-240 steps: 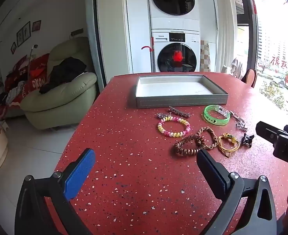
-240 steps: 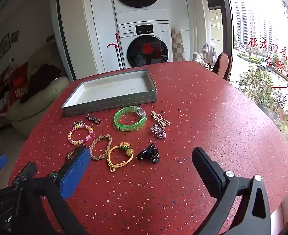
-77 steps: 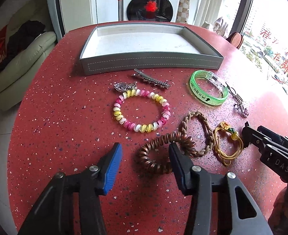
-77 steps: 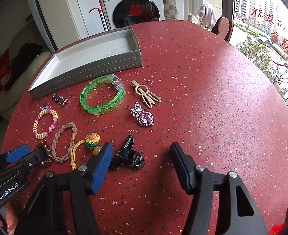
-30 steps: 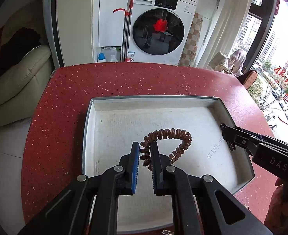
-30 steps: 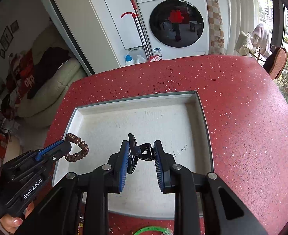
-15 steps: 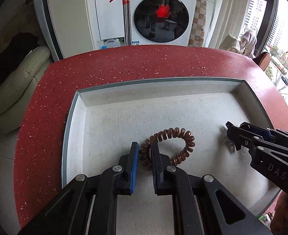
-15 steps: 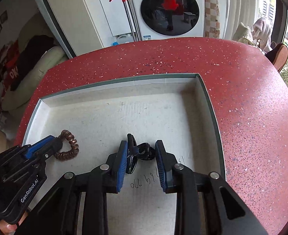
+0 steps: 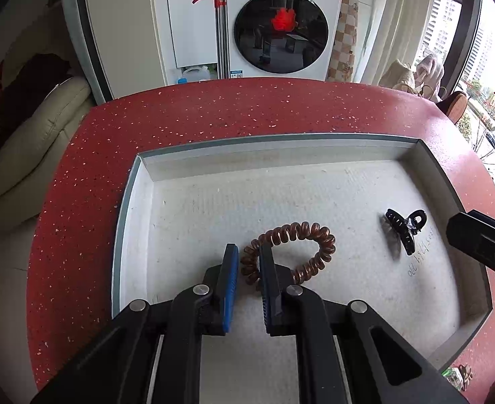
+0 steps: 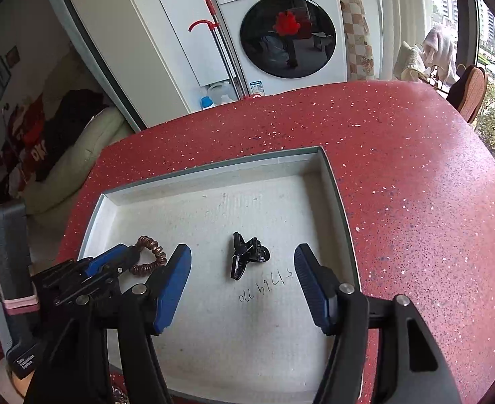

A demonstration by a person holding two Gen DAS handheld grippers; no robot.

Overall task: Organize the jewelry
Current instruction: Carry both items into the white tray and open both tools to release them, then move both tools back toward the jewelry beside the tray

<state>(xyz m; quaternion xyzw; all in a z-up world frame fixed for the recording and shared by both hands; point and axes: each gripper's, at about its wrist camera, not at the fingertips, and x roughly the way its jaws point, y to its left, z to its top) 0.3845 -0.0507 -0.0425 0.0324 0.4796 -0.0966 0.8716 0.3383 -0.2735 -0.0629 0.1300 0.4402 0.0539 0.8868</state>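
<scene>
The brown coil hair tie (image 9: 294,252) lies on the pale floor of the grey tray (image 9: 281,141), near its left half, with one end of its loop caught between the blue pads of the left gripper (image 9: 249,262). That gripper is narrow, its pads pressing the coil from both sides while the rest of the loop rests flat on the tray floor. From the right wrist view the same tie (image 10: 149,256) shows at the tip of the left gripper (image 10: 126,256).

To the right of the tie, well apart from it, the black claw clip (image 10: 247,256) lies free on the tray floor, just above some handwritten marks (image 10: 264,286). The right gripper (image 10: 244,262) stands over it with its jaws opening wide; the clip sits between the pads but neither one touches it. In the left wrist view the clip (image 9: 405,229) lies near the tray's right wall, with the right gripper's dark tip at the frame edge beside it.

The tray rests on a red speckled counter (image 10: 415,168). Beyond the counter stand a white washing machine (image 9: 281,30) and a cream sofa (image 9: 28,128).
</scene>
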